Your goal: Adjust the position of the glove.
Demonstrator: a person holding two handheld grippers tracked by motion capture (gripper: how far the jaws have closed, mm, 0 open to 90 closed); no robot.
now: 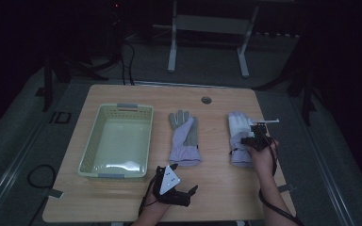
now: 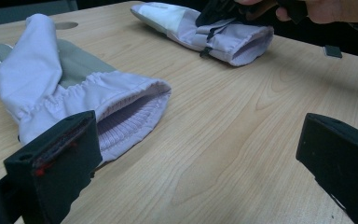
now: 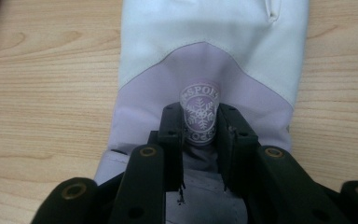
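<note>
The right gripper [image 1: 258,136] covers the right glove's [image 1: 239,129] cuff; the badge [image 3: 199,114] lettering is partly hidden.

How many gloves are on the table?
2. One glove lies mid-table, right of the basket. The other glove lies farther right, with the right gripper on its cuff.

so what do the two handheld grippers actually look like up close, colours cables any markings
Both are black two-jaw tools. The left gripper carries a pale grey three-cornered plate on top, has blocky square-ended jaws with a reddish trace on one pad, and trails a black cable. The right gripper has narrower jaws on link arms with brass-coloured rivets. Both forearms are bare, no sleeves.
</note>
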